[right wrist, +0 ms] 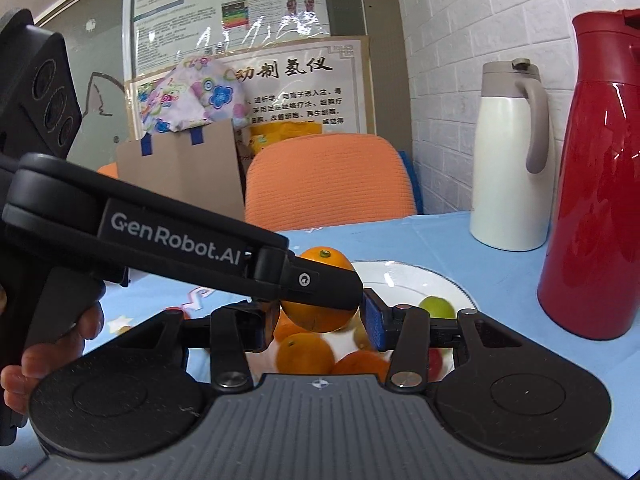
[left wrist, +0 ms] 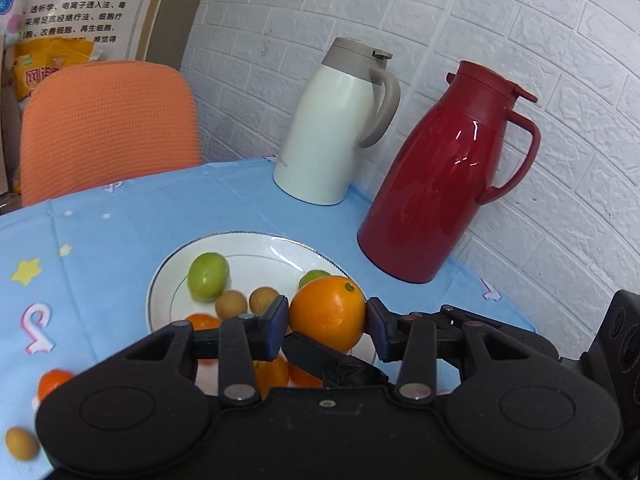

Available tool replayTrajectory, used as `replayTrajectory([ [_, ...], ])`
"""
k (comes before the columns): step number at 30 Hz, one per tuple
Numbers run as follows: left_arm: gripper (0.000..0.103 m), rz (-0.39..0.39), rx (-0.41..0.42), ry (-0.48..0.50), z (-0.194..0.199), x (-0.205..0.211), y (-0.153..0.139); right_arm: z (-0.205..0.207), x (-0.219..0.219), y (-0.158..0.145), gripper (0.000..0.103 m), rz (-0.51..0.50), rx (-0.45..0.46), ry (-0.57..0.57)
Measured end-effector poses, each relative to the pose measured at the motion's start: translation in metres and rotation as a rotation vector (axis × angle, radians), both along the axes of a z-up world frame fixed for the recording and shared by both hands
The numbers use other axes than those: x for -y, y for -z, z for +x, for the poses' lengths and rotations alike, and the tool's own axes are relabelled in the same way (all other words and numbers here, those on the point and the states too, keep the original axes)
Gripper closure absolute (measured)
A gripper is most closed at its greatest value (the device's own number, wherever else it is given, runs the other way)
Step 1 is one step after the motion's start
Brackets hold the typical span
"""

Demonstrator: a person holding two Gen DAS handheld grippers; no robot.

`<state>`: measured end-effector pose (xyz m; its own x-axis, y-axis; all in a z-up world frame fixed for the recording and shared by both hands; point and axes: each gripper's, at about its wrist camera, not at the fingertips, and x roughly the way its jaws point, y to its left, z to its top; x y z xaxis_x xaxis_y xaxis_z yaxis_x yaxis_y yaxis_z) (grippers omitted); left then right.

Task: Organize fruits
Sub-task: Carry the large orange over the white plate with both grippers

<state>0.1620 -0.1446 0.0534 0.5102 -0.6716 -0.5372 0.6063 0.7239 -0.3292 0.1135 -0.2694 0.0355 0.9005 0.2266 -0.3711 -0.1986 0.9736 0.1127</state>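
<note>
The left gripper pinches an orange between both pads, held above the near rim of the white plate. The right gripper stands spread beside it, holding nothing. Recommended: lower the orange to an open spot on the plate, clear of the green fruit, and release only at contact, lest it roll onto the surface.

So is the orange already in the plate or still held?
Held: the left gripper clamps the orange above the plate; not resting on it.
</note>
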Motion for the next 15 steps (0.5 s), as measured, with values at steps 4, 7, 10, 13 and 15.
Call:
replayTrajectory([
  [4,0.017,0.007,-0.018,0.01,0.017,0.012,0.009,0.011,0.011,0.009,0.028,0.008,-0.013,0.014],
  [7,0.017,0.01,-0.028,0.022,0.025,0.02,0.016,0.016,0.019,0.015,0.028,0.014,-0.026,0.026],
  [10,0.017,0.017,-0.032,0.034,0.031,0.028,0.023,0.018,0.024,0.02,0.028,0.02,-0.038,0.039],
  [13,0.017,0.019,-0.04,0.039,0.036,0.033,0.029,0.021,0.029,0.024,0.028,0.022,-0.051,0.047],
  [15,0.017,0.021,-0.041,0.04,0.038,0.035,0.031,0.022,0.031,0.025,0.028,0.021,-0.054,0.047],
])
